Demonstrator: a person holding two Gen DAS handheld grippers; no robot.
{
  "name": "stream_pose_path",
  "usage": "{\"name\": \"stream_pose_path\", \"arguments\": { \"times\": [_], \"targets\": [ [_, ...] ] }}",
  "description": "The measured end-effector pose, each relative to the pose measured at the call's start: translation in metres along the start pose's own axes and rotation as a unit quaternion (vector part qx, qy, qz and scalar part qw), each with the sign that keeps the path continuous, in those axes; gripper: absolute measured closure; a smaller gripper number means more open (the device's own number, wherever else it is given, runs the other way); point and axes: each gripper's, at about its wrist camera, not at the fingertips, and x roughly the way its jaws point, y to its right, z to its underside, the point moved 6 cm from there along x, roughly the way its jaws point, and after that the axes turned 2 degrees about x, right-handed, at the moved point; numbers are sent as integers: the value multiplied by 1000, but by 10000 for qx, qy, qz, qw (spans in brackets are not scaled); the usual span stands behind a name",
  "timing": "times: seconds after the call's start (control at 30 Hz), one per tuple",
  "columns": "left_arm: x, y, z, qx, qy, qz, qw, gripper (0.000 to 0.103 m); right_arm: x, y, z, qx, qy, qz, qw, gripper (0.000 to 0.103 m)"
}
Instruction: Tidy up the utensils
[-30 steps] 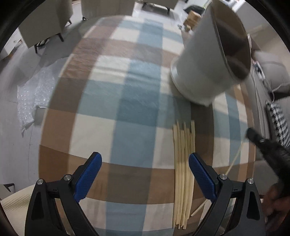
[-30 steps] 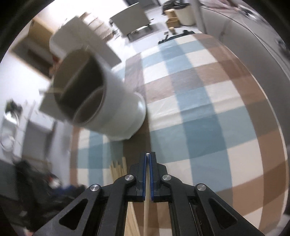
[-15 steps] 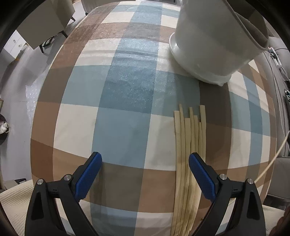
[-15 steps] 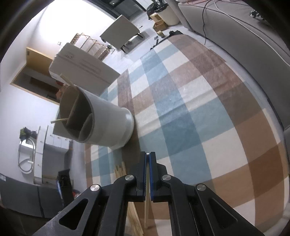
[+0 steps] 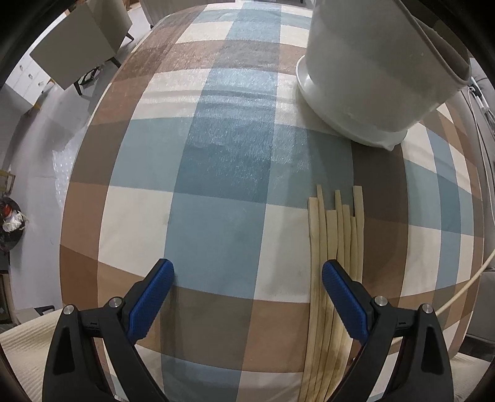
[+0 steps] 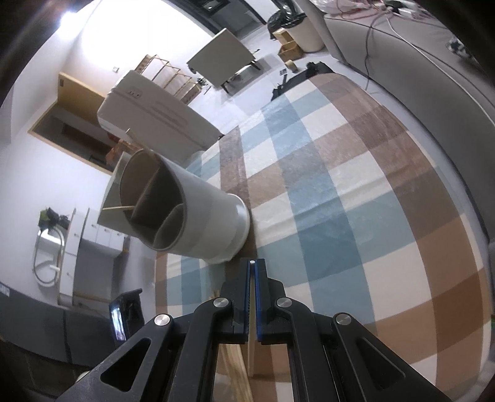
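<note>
Checked tablecloth [image 5: 229,173] over table, white utensil holder [image 5: 365,86], chopstick bundle [image 5: 331,247] beside it

Checked cloth [image 5: 229,173] in blue, brown and cream, covering the table. Grey chair [image 5: 77,52] on the floor, far left in the left view; another grey chair [image 6: 221,63] far off in the right view. White cabinet [image 6: 154,108] behind, wooden rack [image 6: 168,75] beyond it. Grey sofa [image 6: 433,71] along the right edge, cables [image 6: 380,18] draped over it. Cardboard boxes [image 6: 287,46] beside a pale bin [image 6: 304,37]. Small lit screen [image 6: 119,318] lower left.
</note>
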Motion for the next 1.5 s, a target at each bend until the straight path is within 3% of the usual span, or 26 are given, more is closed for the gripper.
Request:
{"name": "stream_pose_path", "arguments": {
  "times": [0.5, 0.7, 0.8, 0.9, 0.97, 1.0, 1.03, 1.13, 1.27, 1.5],
  "targets": [
    [-3, 11, -3, 19, 43, -173, 9998, 9, 9, -5, -3, -57, -46, -63, 10000, 101],
    [-5, 19, -6, 99, 83, -226, 9997, 17, 10, -1, -5, 4, -35, -74, 10000, 101],
    [-8, 24, -10, 204, 171, -245, 9993, 27, 10, 0, -6, 27, -35, -76, 10000, 101],
    [-11, 34, -12, 344, 229, -112, 9991, 54, 10, -2, -7, -72, -25, -39, 10000, 101],
    [-13, 42, -12, 463, 246, 42, 9986, 81, 10, -4, -6, -143, -26, -8, 9999, 101],
    [-13, 46, -12, 534, 262, 95, 9982, 88, 10, -5, -7, -160, -28, -10, 9999, 101],
    [-13, 50, -12, 581, 288, 180, 9977, 101, 10, -6, -7, -181, -28, -11, 9998, 101],
    [-13, 52, -11, 655, 358, 231, 9969, 103, 10, -12, -6, -341, -16, 36, 9994, 101],
    [-22, 44, -12, 387, 465, 456, 9971, 103, 9, -25, -1, -653, 41, 136, 9978, 101],
    [-93, 26, -19, 171, 1558, 1057, 9820, 103, -7, -42, 8, -1011, 305, 268, 9941, 101]
  ]
}}
